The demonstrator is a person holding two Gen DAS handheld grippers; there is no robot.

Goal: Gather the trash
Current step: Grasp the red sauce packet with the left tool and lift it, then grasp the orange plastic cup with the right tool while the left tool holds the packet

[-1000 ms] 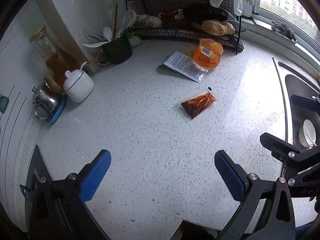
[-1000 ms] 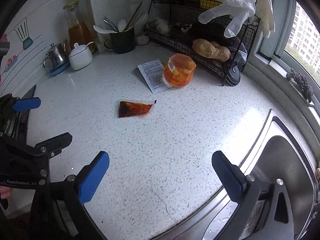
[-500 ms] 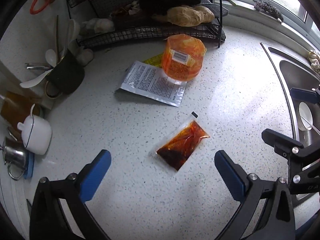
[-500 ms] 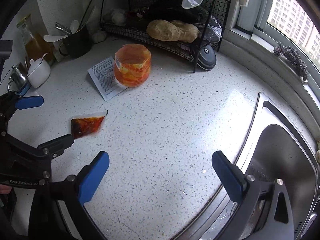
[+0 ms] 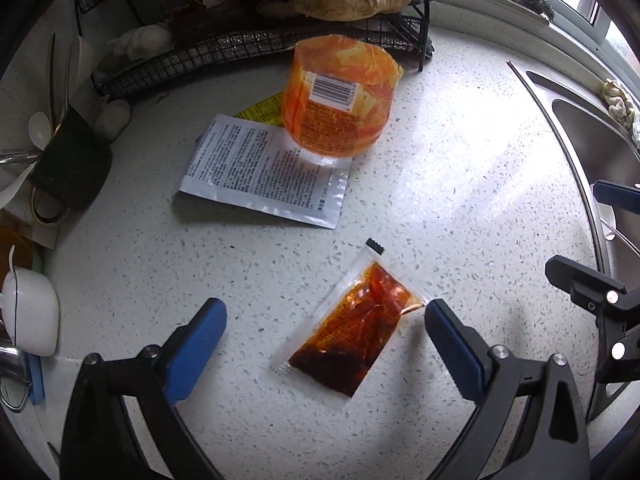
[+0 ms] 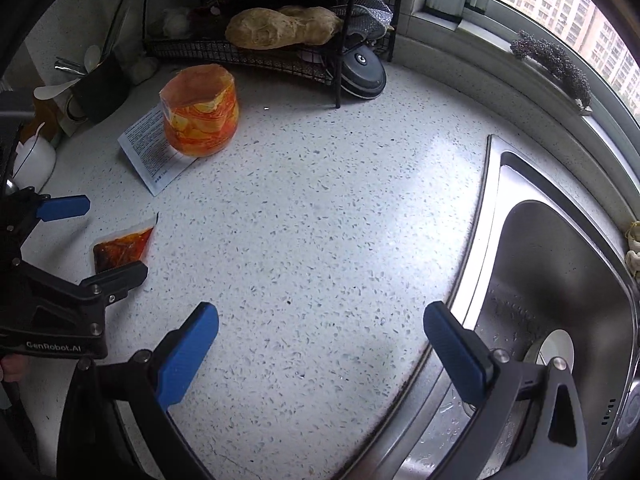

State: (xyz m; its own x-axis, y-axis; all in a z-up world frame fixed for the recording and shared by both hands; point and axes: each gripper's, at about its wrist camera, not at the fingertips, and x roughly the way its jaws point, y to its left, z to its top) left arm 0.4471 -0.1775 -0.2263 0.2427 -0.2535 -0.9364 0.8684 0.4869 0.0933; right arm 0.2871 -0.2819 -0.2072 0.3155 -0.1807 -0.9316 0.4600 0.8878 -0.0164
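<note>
A clear sauce packet [image 5: 354,328] with red-brown chili oil lies flat on the speckled white counter, between the tips of my open left gripper [image 5: 326,322]. Its corner also shows in the right wrist view [image 6: 124,248], partly behind the left gripper. Farther back, an orange plastic wrapper [image 5: 340,100] stands on a silver printed sachet [image 5: 264,172]; both show in the right wrist view, wrapper [image 6: 200,114] and sachet [image 6: 150,152]. My right gripper [image 6: 320,344] is open and empty over the counter near the sink edge.
A steel sink [image 6: 560,280] lies to the right. A black wire rack [image 5: 256,36] with bread stands at the back. A dark utensil cup [image 5: 68,164] and a white sugar pot [image 5: 30,312] stand at the left. A round black lid [image 6: 362,68] leans by the rack.
My left gripper has moved forward and down until the sauce packet lies between its open fingers. My right gripper has swung right toward the sink. Both stay open.
</note>
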